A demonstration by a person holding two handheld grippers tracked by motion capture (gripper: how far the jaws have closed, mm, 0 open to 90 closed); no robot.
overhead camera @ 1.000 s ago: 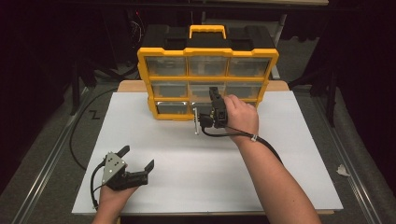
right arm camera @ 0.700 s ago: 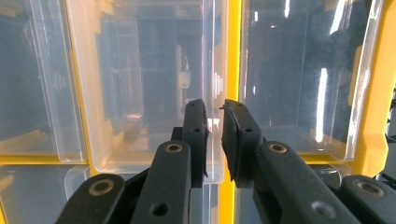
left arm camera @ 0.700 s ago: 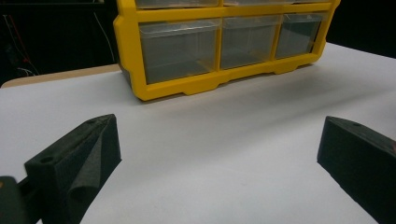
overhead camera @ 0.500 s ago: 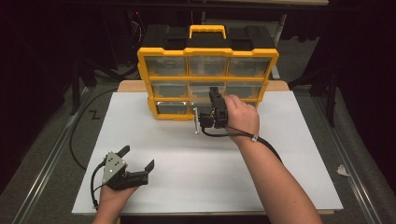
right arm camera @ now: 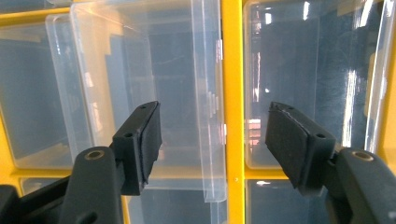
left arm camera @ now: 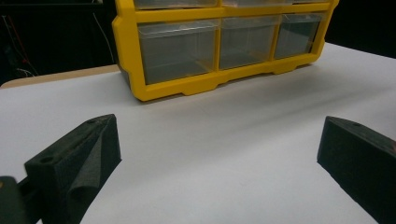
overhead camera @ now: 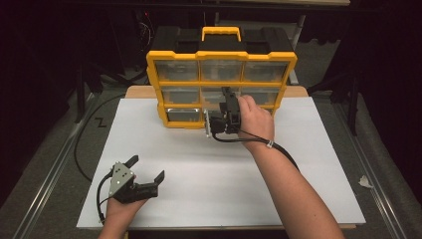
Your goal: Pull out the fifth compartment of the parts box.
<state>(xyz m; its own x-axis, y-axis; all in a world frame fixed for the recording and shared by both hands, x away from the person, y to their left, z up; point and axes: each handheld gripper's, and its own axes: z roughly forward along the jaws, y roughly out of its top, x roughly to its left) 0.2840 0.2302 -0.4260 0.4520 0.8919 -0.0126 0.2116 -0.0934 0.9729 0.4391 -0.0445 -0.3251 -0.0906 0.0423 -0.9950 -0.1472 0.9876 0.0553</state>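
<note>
— Anything moved since a second ago?

— Barely anything. Right hand (overhead camera: 256, 119) and right gripper (overhead camera: 222, 110) in the same spot against the front of the yellow organizer (overhead camera: 221, 87); left gripper (overhead camera: 144, 172) in the same spot too, near the front left corner of the white board (overhead camera: 224, 174).

— Where on the board, that organizer?

— Standing upright at the far edge, about mid-width, black top and yellow handle (overhead camera: 221, 33) above. Three rows of three clear drawers (overhead camera: 179, 70) in the yellow frame.

— And the right gripper, exactly?

— Raised in front of the middle row, pointing into the cabinet face. Seen along its own jaws: spread apart, nothing pinched between the fingers (right arm camera: 148, 140). One clear drawer (right arm camera: 140, 93) pulled out toward the camera (sticking forward of its neighbours), with the yellow divider (right arm camera: 232, 107) just beside it, between the two jaws. Touching the drawer or not: cannot tell. Something small and pale (overhead camera: 207, 123) below the gripper in the high view, too small to identify.

— Left gripper?

— Held low in the left hand (overhead camera: 117, 211), well apart from the organizer. Jaws wide open, fingers (left arm camera: 79, 163) spread over bare white board (left arm camera: 224, 154), gripping nothing. Bottom row of the organizer (left arm camera: 224, 46) ahead of it, well beyond the jaws. Cable (overhead camera: 100, 199) looping back beside the wrist.
</note>
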